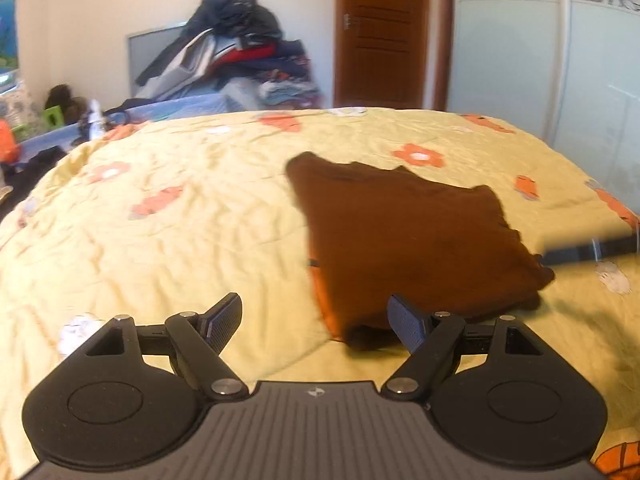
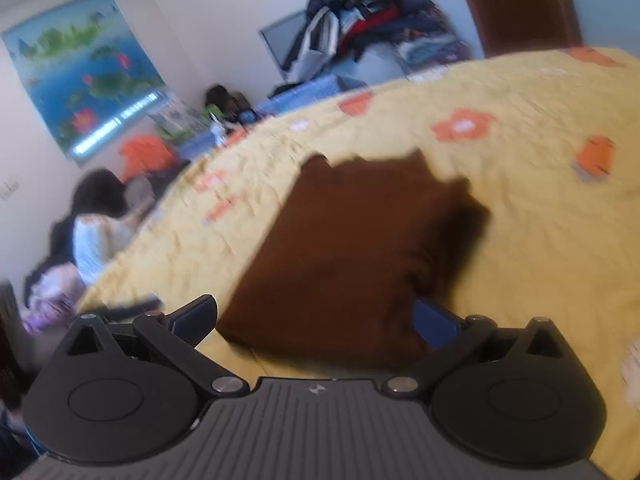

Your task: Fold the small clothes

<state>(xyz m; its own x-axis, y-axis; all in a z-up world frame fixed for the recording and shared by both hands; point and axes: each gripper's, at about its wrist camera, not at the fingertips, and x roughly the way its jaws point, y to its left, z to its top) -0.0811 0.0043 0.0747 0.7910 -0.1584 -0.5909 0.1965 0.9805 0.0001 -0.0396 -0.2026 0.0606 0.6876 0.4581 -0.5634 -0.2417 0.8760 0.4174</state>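
Yellow flowered bedspread (image 1: 168,240). Brown garment (image 1: 408,240), folded flat, lies right of centre on it, long axis running from near edge away toward the door. Left gripper (image 1: 316,320) low at its near-left corner, fingers spread, empty. Right gripper (image 2: 316,320) tilted, fingers apart across the near edge, nothing pinched.

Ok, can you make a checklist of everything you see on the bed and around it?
Surface: yellow flowered bedspread, wrinkled.
Job's things: brown garment lying folded on the bedspread, orange layer at its left edge.
Clutter: clothes pile beyond the bed.
Grippers: left gripper open, beside the garment's near edge; right gripper open, garment's near edge between its fingers.
Cables: nothing seen.
Surroundings: wooden door, pond poster.
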